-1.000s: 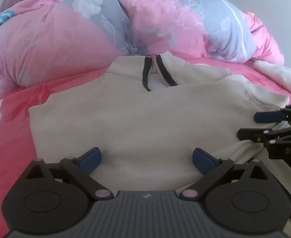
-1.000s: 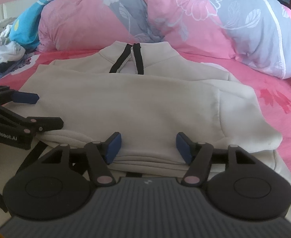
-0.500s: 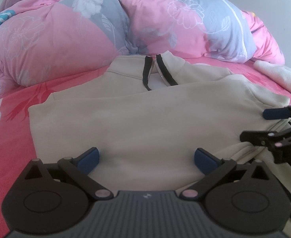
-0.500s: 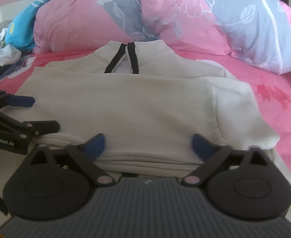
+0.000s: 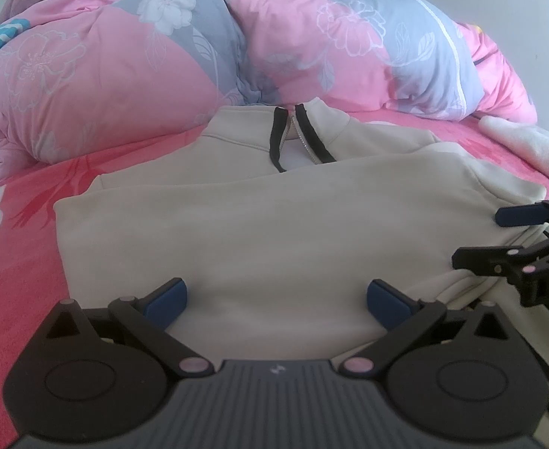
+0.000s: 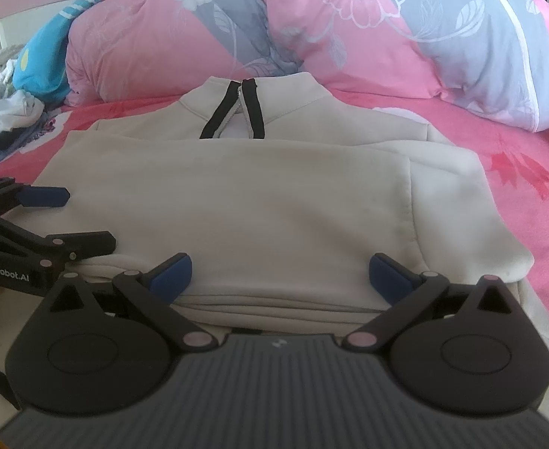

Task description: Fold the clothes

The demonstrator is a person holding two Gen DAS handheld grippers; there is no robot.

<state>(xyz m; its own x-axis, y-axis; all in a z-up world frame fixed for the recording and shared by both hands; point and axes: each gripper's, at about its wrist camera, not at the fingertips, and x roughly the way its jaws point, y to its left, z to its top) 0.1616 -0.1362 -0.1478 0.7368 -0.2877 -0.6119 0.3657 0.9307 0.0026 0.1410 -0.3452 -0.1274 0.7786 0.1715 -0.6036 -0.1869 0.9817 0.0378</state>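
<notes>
Both claws, left claw [image 5: 276,299] and right claw [image 6: 278,275], gape empty over your folded sweatshirt [image 5: 259,224]; a careless regrip may drag layers apart.

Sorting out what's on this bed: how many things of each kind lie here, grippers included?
Cream zip-neck sweatshirt: 1
Pink-and-grey floral quilt: 1
Heap of mixed clothes: 1
White fluffy cloth: 1
Black grippers, left gripper and right gripper: 2
Total: 6

sweater [image 6: 259,202]: matt soft cloth, beige | quilt [image 5: 125,86]: smooth printed cloth | gripper [image 6: 278,280] body: matt blk plastic, ribbed
</notes>
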